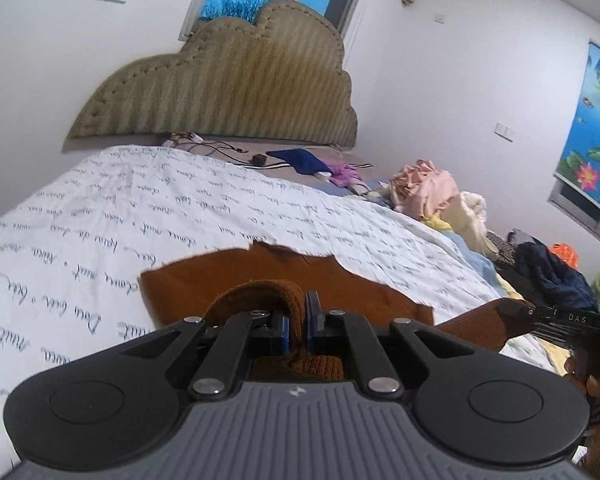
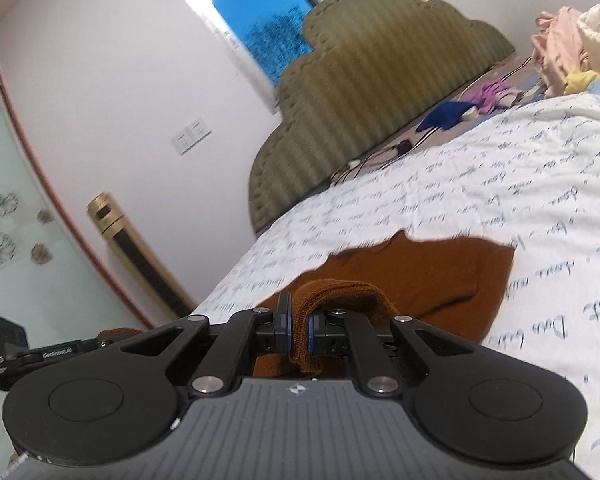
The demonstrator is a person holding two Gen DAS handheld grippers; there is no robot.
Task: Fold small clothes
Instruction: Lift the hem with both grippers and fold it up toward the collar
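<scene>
A small brown knit garment point(image 1: 260, 280) lies on the white bedspread with script print point(image 1: 140, 208). My left gripper point(image 1: 298, 320) is shut on a ribbed edge of the brown garment, lifted off the bed. My right gripper point(image 2: 299, 326) is shut on another ribbed edge of the same garment point(image 2: 420, 280). In the left wrist view the right gripper point(image 1: 516, 310) shows at the right, holding a stretched brown corner. In the right wrist view the left gripper point(image 2: 100, 346) shows at the lower left.
A padded olive headboard point(image 1: 228, 88) stands at the far end of the bed. A heap of pink and cream clothes point(image 1: 432, 192) lies at the bed's right side, with blue and purple items point(image 1: 300, 160) and cables near the headboard. Dark clothes point(image 1: 548, 268) lie beyond the bed.
</scene>
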